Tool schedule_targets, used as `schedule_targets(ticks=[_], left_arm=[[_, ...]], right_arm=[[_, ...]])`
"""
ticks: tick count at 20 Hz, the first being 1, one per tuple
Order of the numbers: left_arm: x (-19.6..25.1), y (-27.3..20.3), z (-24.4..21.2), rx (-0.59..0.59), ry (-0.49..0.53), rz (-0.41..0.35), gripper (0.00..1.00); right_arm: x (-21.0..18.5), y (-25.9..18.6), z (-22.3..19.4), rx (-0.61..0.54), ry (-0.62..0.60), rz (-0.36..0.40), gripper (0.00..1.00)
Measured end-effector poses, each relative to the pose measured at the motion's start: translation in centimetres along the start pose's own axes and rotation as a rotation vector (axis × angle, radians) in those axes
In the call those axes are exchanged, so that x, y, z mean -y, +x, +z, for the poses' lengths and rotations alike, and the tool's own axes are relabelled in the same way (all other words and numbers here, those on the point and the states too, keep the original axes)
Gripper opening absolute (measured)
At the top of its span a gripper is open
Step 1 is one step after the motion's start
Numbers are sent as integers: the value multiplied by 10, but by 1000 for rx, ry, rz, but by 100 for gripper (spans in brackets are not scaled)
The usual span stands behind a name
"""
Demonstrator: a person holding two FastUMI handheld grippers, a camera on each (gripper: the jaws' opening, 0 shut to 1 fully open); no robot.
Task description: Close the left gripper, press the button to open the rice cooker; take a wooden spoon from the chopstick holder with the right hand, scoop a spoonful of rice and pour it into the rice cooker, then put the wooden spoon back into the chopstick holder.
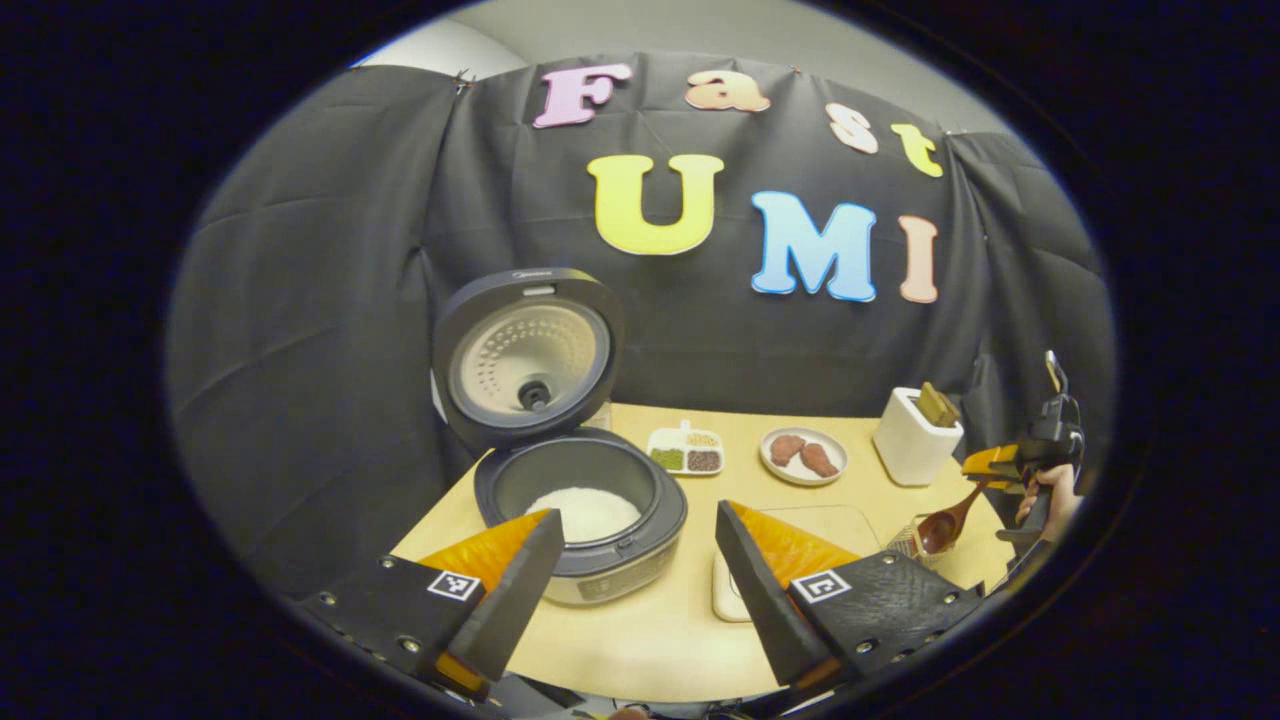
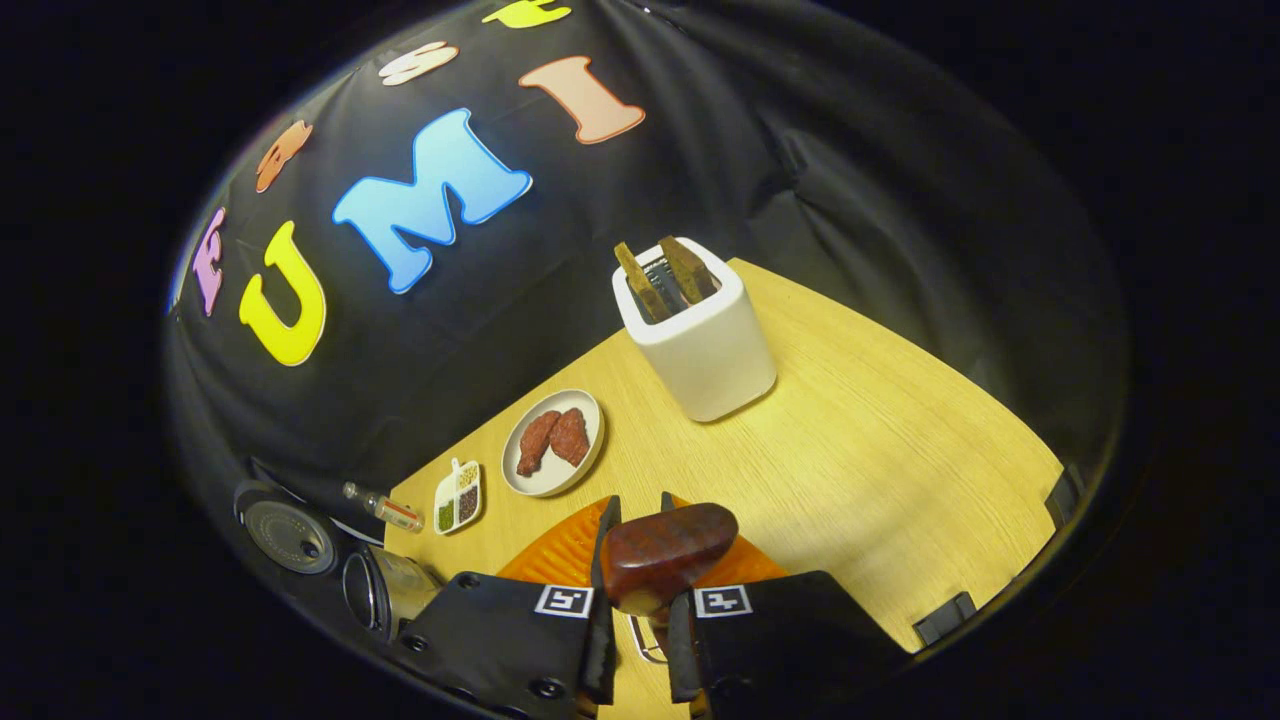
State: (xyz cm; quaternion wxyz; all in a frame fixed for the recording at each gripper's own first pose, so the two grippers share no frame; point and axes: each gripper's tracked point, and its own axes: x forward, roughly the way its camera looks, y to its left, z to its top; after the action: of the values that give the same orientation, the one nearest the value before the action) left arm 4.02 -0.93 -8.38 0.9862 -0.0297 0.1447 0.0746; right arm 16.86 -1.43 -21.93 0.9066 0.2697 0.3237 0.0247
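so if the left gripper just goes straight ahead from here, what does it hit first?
Probably the rice cooker. The left gripper is open and points over the table at the cooker's front right rim, lid up, rice inside. Its left finger already overlaps the pot in the left gripper view; depth is hard to judge.

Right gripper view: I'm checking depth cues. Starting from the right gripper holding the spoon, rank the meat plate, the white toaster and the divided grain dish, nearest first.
From the right gripper:
1. Meat plate, just ahead, slightly left.
2. Divided grain dish, further left.
3. White toaster, farthest, ahead by the wall.
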Motion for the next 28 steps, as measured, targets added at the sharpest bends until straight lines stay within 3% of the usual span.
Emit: schedule_targets(ticks=[1,2,6,16,21,28], left_arm=[[-3,2,6,18,6,-17,99],[-5,6,12,32,9,-33,94],[-19,12,18,66,53,-86,96],[-35,22,17,102,71,-220,94],[-57,22,14,116,69,-229,96],[-87,20,4,103,28,-191,94]], right_arm=[[-2,-5,4,19,1,-8,23],[-4,-11,8,43,-1,-17,23],[-13,-42,14,134,-14,-45,23],[-28,-97,-14,238,30,-98,23],[-57,-103,-25,246,28,-65,23],[-126,-93,-31,234,-27,37,23]])
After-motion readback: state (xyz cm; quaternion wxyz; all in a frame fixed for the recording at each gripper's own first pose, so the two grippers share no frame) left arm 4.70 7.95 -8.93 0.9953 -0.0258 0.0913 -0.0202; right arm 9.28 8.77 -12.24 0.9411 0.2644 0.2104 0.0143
